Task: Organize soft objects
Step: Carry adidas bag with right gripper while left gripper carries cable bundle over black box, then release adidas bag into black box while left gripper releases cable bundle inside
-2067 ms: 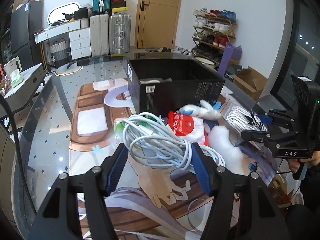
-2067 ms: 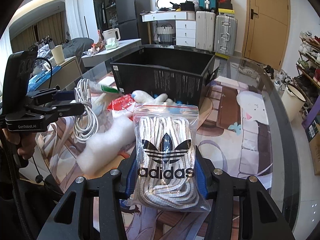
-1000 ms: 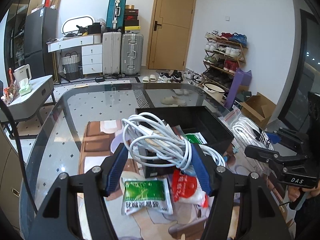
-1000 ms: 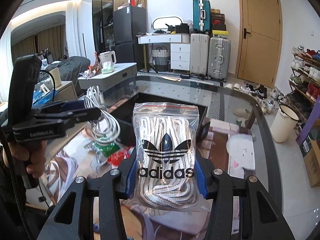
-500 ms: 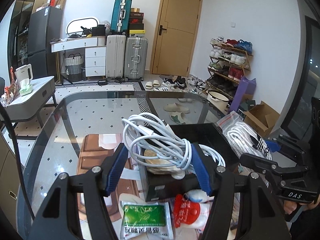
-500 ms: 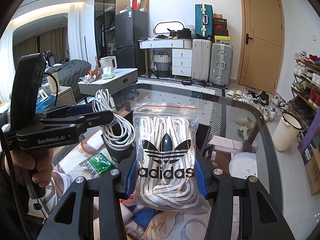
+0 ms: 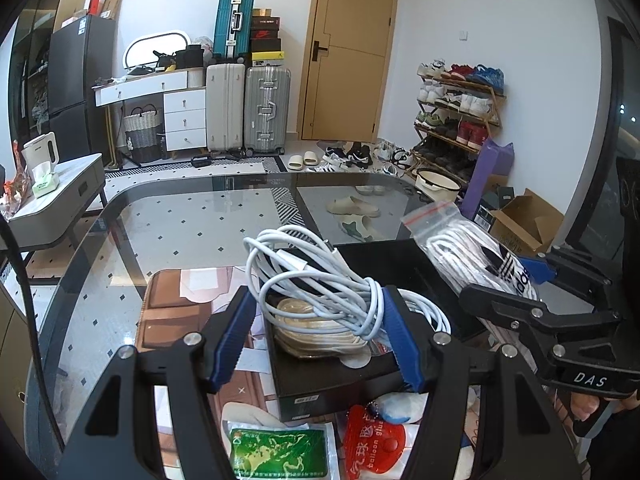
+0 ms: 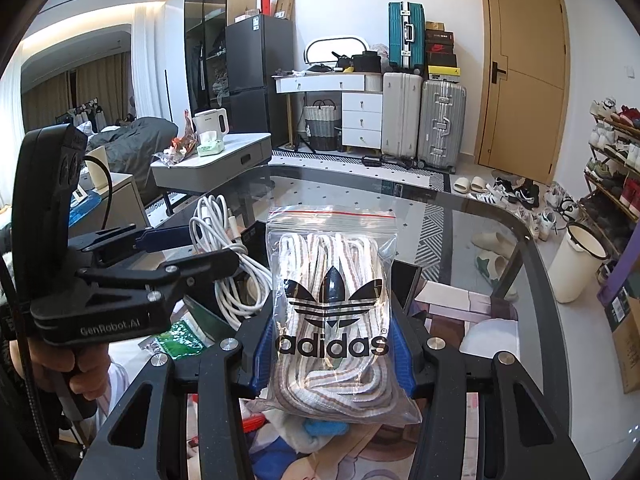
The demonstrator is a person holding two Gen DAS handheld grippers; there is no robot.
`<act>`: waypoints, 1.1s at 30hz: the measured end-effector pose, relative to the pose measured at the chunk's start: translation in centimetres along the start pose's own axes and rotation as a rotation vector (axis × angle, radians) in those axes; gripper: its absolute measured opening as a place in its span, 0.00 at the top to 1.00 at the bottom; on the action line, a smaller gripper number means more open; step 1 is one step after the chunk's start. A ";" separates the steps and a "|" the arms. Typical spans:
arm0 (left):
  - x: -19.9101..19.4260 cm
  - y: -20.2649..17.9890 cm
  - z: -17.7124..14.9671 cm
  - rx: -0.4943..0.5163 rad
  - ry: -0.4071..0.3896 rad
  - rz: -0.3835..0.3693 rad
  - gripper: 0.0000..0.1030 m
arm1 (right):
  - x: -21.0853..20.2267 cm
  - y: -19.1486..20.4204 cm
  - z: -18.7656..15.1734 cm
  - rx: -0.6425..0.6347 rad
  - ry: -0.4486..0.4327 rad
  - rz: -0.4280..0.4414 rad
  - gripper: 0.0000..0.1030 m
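Note:
My left gripper (image 7: 320,336) is shut on a coiled white cable (image 7: 320,280) and holds it in the air above the open black box (image 7: 360,372). The cable also shows in the right wrist view (image 8: 228,256). My right gripper (image 8: 330,352) is shut on a clear zip bag of striped laces with an Adidas logo (image 8: 332,304), held up over the box's right side; the bag shows in the left wrist view (image 7: 476,260). A beige coiled item (image 7: 316,332) lies inside the box.
Under the grippers on the glass table (image 7: 160,240) lie a green packet (image 7: 280,452), a red balloon-glue packet (image 7: 372,440) and white soft items (image 8: 308,432). The illustrated mat (image 7: 172,312) covers the table's near part. Suitcases (image 7: 248,108) and a shoe rack (image 7: 456,120) stand beyond.
Both grippers have risen from the table with their loads and moved over the black box. The cable and lace bag stay gripped.

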State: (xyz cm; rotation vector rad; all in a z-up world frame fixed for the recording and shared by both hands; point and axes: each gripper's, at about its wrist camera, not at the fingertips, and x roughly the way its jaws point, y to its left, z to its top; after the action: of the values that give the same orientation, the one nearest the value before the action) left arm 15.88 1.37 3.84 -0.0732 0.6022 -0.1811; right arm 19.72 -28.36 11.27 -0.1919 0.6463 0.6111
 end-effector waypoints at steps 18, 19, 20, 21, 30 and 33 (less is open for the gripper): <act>1.1 0.2 0.8 0.045 0.030 0.011 0.38 | 3.9 -0.5 0.7 -0.046 0.186 -0.017 0.52; 1.2 0.3 0.7 0.046 0.031 0.013 0.38 | 4.2 -0.5 0.9 -0.052 0.194 -0.018 0.52; 1.3 0.3 0.8 0.047 0.033 0.014 0.38 | 4.4 -0.4 0.9 -0.053 0.199 -0.016 0.52; 1.4 0.1 0.7 0.046 0.036 0.016 0.38 | 4.7 -0.5 1.1 -0.053 0.205 -0.011 0.52; 2.1 0.0 0.4 0.053 0.054 0.018 0.38 | 6.3 -1.4 1.5 -0.033 0.221 0.021 0.52; 2.3 -0.2 0.3 0.063 0.061 0.015 0.38 | 6.7 -1.7 1.8 -0.026 0.227 0.040 0.52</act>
State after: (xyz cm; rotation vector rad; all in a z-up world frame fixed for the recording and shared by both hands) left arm 17.92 0.75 2.84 -0.0024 0.6577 -0.1880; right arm 25.80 -25.94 8.53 -0.2754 0.8628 0.6412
